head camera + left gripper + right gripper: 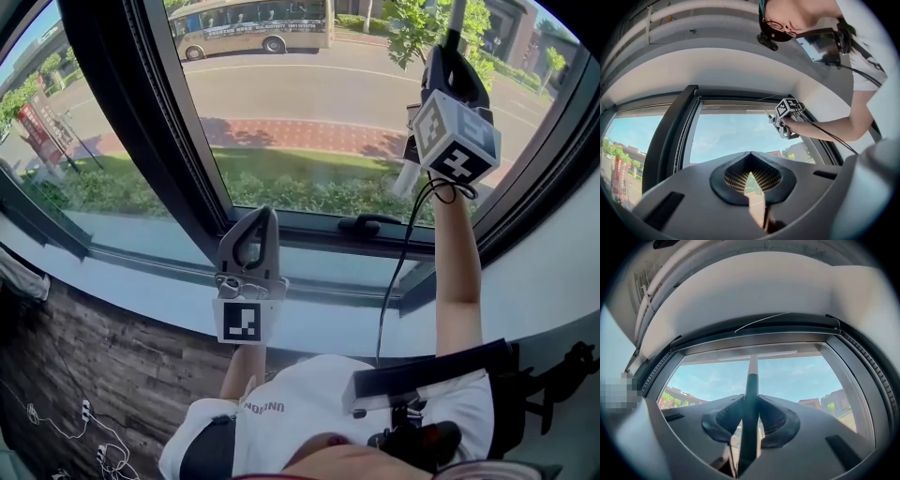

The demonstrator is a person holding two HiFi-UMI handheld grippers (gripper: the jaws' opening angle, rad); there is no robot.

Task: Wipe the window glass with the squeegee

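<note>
Right gripper view: squeegee point(751, 380) clamped, blade faint at the window glass point(797, 376) top.
Right gripper point(750, 423) grips its handle; head view crops the blade. Left gripper point(751, 177) jaws together, empty.

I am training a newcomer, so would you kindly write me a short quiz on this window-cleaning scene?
1. True or false: the left hand-held gripper holds the squeegee.
2. Pick one: the squeegee's blade lies against the glass (A) near its top edge, (B) halfway down, (C) at its bottom edge.
3. Fill in: the right hand-held gripper is shut on the squeegee's ____.

Key: 1 false, because its jaws are together with nothing between them. 2 A. 3 handle.
</note>
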